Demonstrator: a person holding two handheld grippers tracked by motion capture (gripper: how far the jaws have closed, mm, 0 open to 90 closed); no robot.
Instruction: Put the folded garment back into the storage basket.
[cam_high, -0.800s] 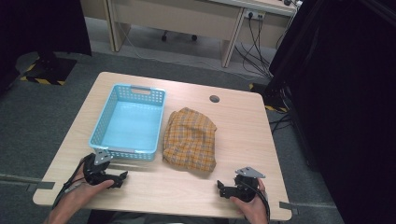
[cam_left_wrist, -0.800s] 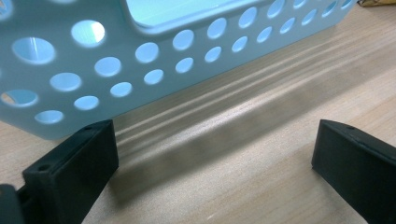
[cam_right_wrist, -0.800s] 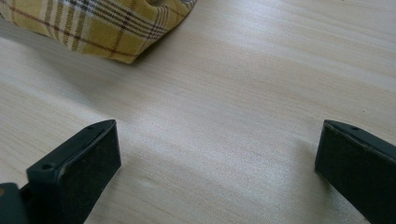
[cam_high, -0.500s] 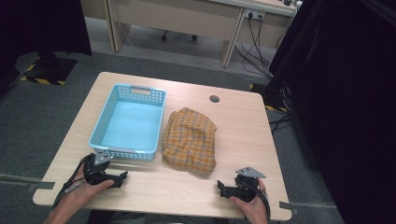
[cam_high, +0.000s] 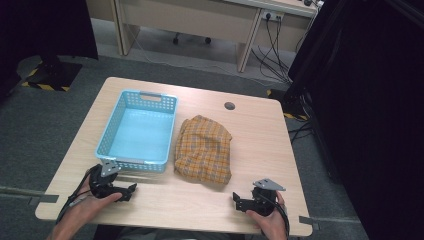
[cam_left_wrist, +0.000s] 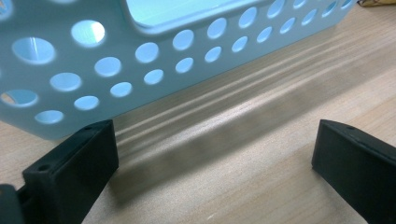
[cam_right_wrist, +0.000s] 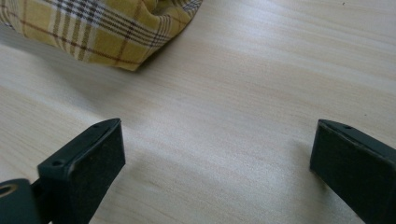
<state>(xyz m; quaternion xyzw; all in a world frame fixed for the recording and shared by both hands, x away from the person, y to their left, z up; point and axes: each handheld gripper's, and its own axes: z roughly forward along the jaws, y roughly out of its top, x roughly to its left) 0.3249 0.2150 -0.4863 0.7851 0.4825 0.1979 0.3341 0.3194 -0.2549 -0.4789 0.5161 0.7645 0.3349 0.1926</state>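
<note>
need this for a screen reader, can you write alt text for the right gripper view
The open right gripper rests low over a bare light wood table, its two black jaws spread wide with nothing between them. A rumpled yellow plaid cloth lies on the table ahead, at the upper left, apart from the jaws.

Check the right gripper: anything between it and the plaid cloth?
Nothing visible. The right gripper sits open on the table, with bare wood up to the yellow plaid cloth. The blue basket lies beside the cloth, off that path.

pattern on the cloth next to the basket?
The crumpled fabric cloth is yellow-orange plaid with dark and white lines; clearest in the right gripper view.
</note>
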